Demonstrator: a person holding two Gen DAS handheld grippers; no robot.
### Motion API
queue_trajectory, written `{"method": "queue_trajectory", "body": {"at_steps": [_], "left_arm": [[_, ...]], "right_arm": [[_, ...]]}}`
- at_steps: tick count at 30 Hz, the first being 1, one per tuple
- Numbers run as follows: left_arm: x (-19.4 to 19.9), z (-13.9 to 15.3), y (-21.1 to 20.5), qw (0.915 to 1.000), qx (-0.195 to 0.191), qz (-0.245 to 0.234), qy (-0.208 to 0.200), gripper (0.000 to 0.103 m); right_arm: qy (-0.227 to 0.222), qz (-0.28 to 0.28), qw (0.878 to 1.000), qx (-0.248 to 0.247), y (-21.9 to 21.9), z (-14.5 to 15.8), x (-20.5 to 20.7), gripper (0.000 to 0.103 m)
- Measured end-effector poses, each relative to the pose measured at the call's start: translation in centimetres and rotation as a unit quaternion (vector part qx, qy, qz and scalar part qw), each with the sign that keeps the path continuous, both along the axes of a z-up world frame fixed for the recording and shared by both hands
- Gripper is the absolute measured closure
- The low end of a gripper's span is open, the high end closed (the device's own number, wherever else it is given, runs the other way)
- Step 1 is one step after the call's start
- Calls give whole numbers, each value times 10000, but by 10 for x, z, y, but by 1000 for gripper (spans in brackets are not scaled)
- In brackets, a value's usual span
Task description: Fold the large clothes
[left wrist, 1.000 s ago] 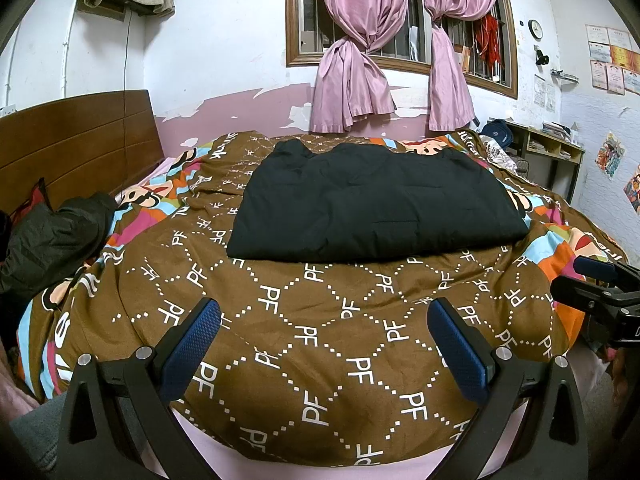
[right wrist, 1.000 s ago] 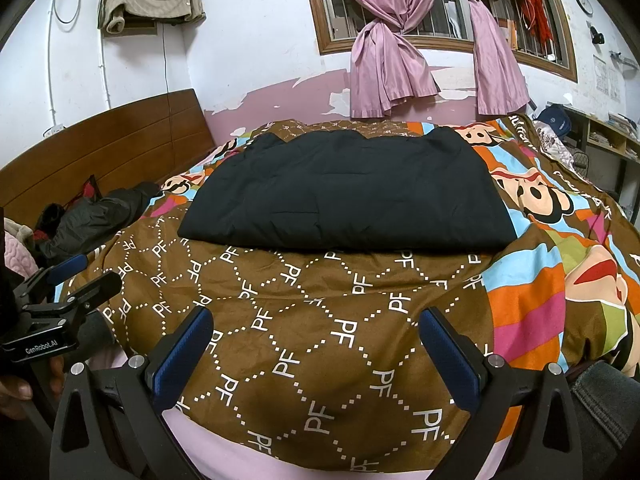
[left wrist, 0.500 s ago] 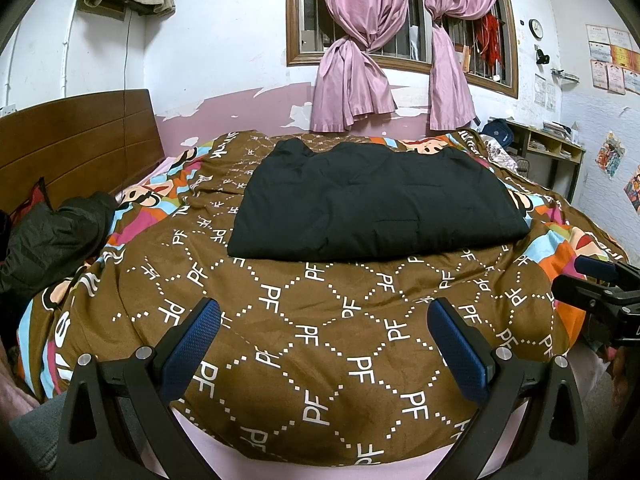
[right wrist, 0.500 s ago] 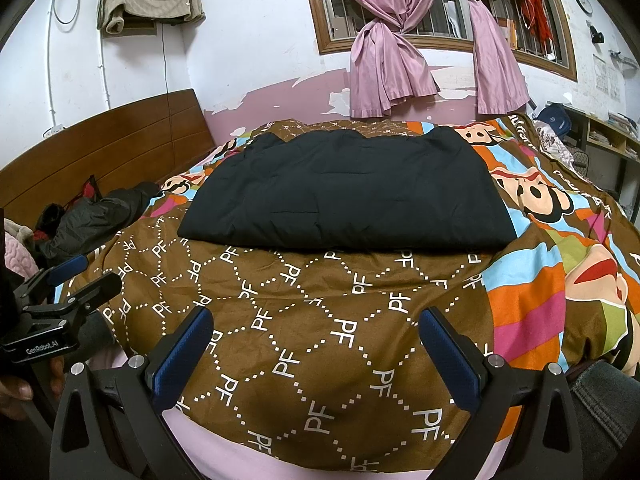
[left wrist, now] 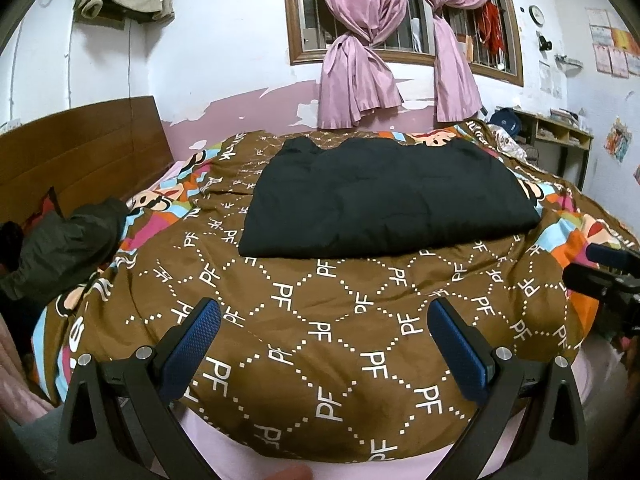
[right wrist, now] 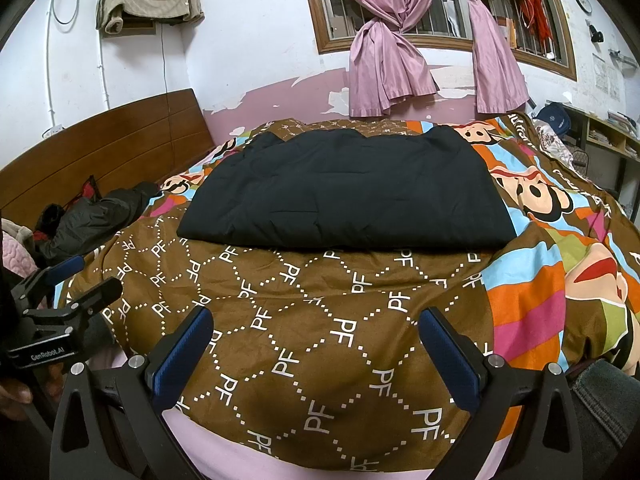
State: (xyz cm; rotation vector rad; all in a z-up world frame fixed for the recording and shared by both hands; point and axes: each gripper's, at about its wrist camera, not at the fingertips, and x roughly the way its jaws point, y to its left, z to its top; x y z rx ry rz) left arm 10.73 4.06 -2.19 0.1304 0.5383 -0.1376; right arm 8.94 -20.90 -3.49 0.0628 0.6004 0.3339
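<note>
A large black garment (left wrist: 384, 200) (right wrist: 348, 196) lies folded into a wide rectangle on the middle of the bed, on a brown patterned quilt (left wrist: 320, 320) (right wrist: 304, 304). My left gripper (left wrist: 326, 324) hovers open over the quilt's near edge, well short of the garment, with nothing between its blue pads (left wrist: 192, 344). Beside it my right gripper (right wrist: 316, 326) is open too and holds nothing. Each gripper shows at the edge of the other's view: the right gripper (left wrist: 604, 268) and the left gripper (right wrist: 68, 288).
A dark jacket (left wrist: 68, 240) (right wrist: 96, 216) is heaped at the bed's left by the wooden headboard (left wrist: 80, 148). Pink curtains (left wrist: 360, 68) hang at the window behind the bed. A shelf desk (left wrist: 560, 136) stands at the far right. A hand (right wrist: 12, 396) holds the left gripper.
</note>
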Motion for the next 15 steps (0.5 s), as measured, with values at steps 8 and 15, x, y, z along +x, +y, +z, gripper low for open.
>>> {"method": "queue_trajectory", "body": {"at_steps": [8,15], "left_arm": [[0,-2,-1,9999,50,-128,2,2],[1,-1,1,9999,61,-135,31,2]], "right_arm": [[8,-4,10000,2,0,0,0,0],[17,-10,10000,0,0,0,-1,0]]}}
